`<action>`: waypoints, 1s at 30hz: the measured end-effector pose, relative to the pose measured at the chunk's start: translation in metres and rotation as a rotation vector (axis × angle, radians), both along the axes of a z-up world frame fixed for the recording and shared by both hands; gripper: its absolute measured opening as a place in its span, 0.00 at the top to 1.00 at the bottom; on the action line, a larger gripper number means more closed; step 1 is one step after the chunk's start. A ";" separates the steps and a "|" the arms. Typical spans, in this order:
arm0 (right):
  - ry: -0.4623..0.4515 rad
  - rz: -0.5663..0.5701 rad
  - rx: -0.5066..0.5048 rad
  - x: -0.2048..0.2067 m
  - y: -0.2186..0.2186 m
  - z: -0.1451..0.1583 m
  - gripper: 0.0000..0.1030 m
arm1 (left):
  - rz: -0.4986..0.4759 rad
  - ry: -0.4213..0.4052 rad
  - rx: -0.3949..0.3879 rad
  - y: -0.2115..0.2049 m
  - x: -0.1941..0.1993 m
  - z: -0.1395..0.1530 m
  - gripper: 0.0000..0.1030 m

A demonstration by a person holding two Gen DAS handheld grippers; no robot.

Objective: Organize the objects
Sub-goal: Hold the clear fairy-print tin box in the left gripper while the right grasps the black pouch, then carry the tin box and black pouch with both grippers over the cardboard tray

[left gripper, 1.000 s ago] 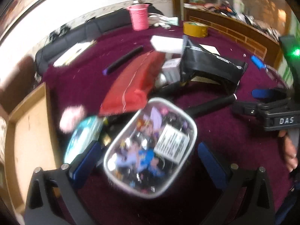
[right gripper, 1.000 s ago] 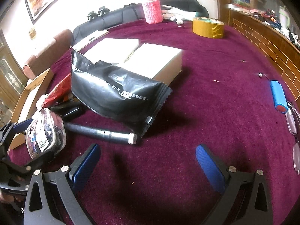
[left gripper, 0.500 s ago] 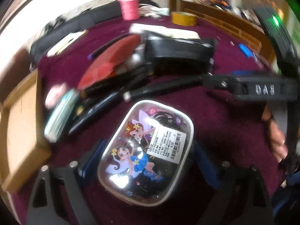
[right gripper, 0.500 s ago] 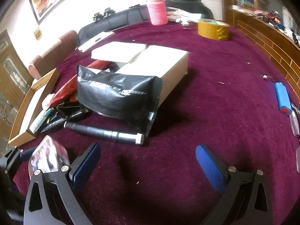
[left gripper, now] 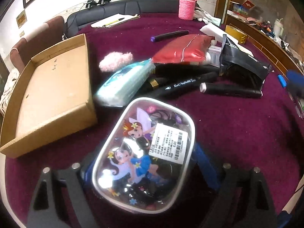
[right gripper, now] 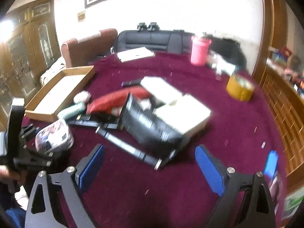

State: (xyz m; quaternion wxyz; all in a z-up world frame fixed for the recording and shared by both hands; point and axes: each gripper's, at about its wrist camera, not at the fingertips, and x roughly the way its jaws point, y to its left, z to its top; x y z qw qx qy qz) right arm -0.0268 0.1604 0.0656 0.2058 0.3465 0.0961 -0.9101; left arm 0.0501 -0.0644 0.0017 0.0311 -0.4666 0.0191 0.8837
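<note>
The left gripper [left gripper: 144, 172] has just closed its fingers on the clear pouch [left gripper: 144, 153] near the cardboard tray [left gripper: 57, 87], while the right gripper's [right gripper: 150, 163] fingers, narrowing slightly, stand apart and empty above the counter [right gripper: 237, 125].

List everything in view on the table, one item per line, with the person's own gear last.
Cartoon pouch: one, clear, gripped in left tongs.
Cardboard tray: one, brown, left of the pile.
Tissue pack: one, teal, beside the tray.
Red pouch: one, red, in the pile.
Black foil bag: one, black, against white box.
White box: one, white, centre.
Markers: several, black, under the pile.
Tape roll: one, yellow, far right.
Flask: one, pink, far edge.
Left tongs: closing lately, shut on pouch.
Right tongs: open, empty.
</note>
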 end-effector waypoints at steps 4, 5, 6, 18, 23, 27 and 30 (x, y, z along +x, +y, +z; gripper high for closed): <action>-0.046 0.039 0.169 -0.031 -0.024 -0.007 0.55 | -0.001 0.000 0.004 -0.004 0.000 0.000 0.14; -0.057 0.055 0.188 -0.035 -0.027 -0.010 0.55 | 0.000 0.001 0.003 -0.002 0.002 0.001 0.14; -0.054 0.071 0.224 -0.037 -0.031 -0.016 0.55 | 0.001 0.001 0.000 -0.002 0.002 0.001 0.14; 0.102 0.172 0.584 -0.037 -0.071 -0.040 0.27 | 0.002 -0.002 0.003 0.003 0.000 0.002 0.14; 0.099 0.107 0.652 -0.050 -0.070 -0.056 0.74 | 0.003 -0.001 0.007 0.002 0.000 0.003 0.14; 0.067 0.057 0.525 -0.053 -0.052 -0.041 0.74 | 0.015 0.011 0.023 0.000 0.002 0.005 0.17; 0.026 0.034 0.384 -0.048 -0.038 -0.019 0.74 | 0.023 0.022 0.068 -0.005 0.004 0.007 0.18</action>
